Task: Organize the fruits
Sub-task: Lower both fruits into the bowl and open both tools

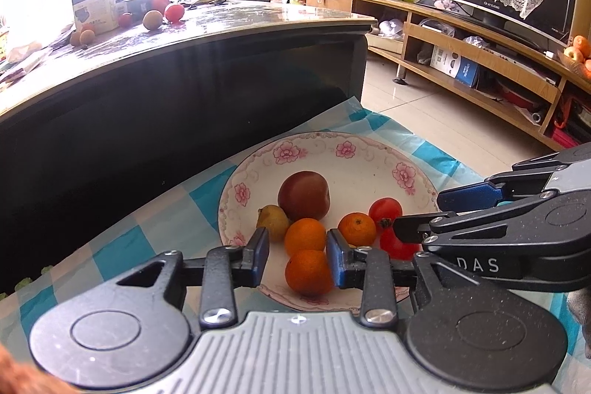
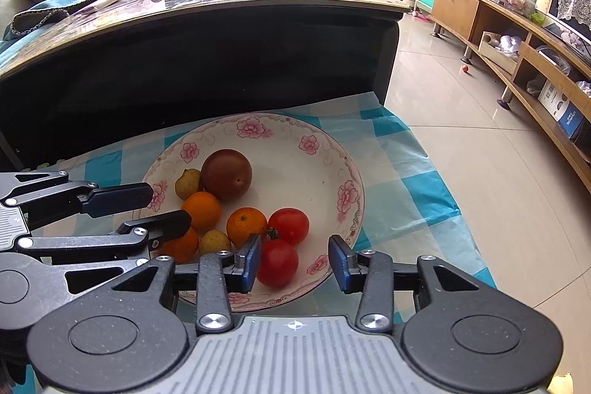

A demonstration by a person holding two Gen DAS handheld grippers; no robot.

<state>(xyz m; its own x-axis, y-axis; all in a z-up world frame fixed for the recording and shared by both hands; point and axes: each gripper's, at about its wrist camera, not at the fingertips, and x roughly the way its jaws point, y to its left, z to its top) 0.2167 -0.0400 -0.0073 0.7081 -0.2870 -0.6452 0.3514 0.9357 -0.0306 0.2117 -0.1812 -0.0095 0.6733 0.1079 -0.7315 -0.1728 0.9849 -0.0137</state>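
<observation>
Left claw: The left claw (image 1: 298, 259) is narrow. It sits around the nearest orange (image 1: 308, 272). One pad looks like it touches the orange, but there is a gap at the other pad, so I think it is not squeezing.
Right claw: The right claw (image 2: 295, 263) is partly open. The nearest tomato (image 2: 277, 263) sits between its pads, close to one pad and clear of the other. It is not held.
Where the fruit is: All of this fruit lies in the flower plate (image 1: 362, 172). The plate stands on a blue and white checked cloth (image 1: 122, 242).
Round fruit: The oranges and the big dark red fruit (image 1: 303, 195) are round, so they have no long side.
Little pear: The small yellow pear (image 1: 273, 222) is tilted. Its thin end points up and away to the left.
Second tomato: The further tomato (image 2: 288, 226) lies on its side. Its green stem points at the orange beside it.
Step now: I think both fruits are set down in the plate and the claws are letting them be.
Next move: Lift both claws straight up so no fruit rolls.
Far away: More fruit (image 1: 152, 19) waits on the big tabletop (image 1: 221, 21) behind. That fruit likely comes next.
</observation>
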